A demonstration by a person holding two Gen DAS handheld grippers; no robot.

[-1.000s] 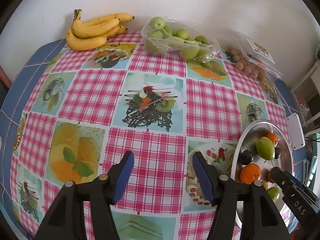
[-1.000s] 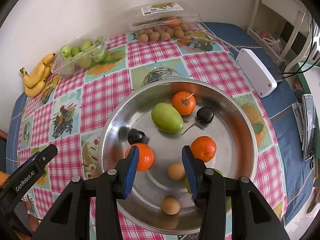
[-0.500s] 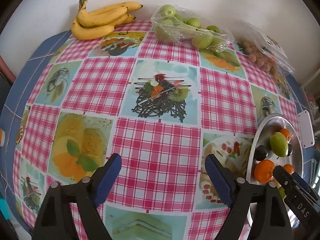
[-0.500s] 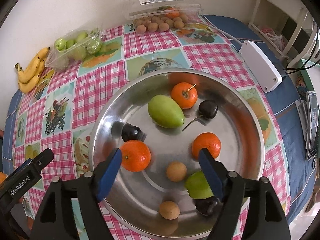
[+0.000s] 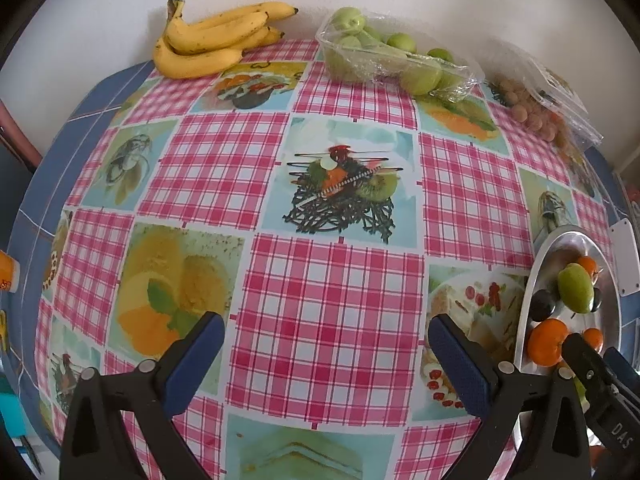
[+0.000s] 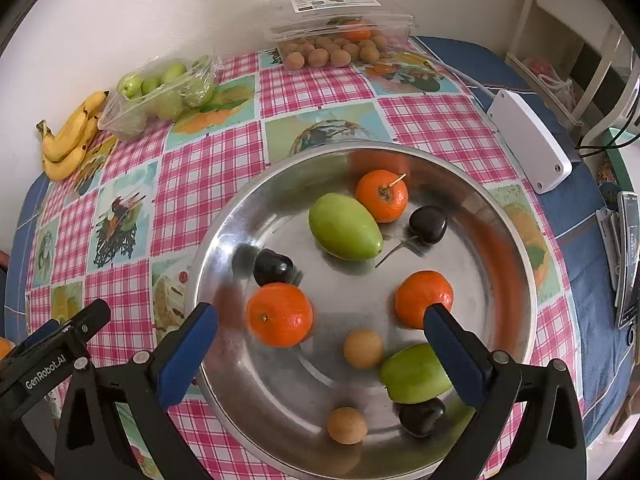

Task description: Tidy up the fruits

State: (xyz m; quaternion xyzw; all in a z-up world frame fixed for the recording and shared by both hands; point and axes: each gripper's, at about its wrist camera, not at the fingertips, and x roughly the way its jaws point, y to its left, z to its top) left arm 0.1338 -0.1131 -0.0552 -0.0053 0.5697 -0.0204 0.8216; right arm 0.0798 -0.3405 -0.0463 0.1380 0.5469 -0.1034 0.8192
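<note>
Steel bowl (image 6: 224, 240) holds oranges (image 6: 279, 314), mangoes (image 6: 344, 227), plums (image 6: 273, 267); both grippers just spread wide, empty

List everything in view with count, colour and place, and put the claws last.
metal tray: one, silver, right side of the table
tangerines: three, orange, in the tray
green fruits: two, in the tray
dark fruits: three, nearly black, in the tray
small round fruits: two, tan, near side of the tray
bananas: one bunch, yellow, far left by the wall
bag of green fruits: one, clear, beside the bananas
clear box of tan fruits: one, far edge
white box: one, right of the tray
left claw: open, empty, over the tablecloth
right claw: open, empty, over the tray
</note>
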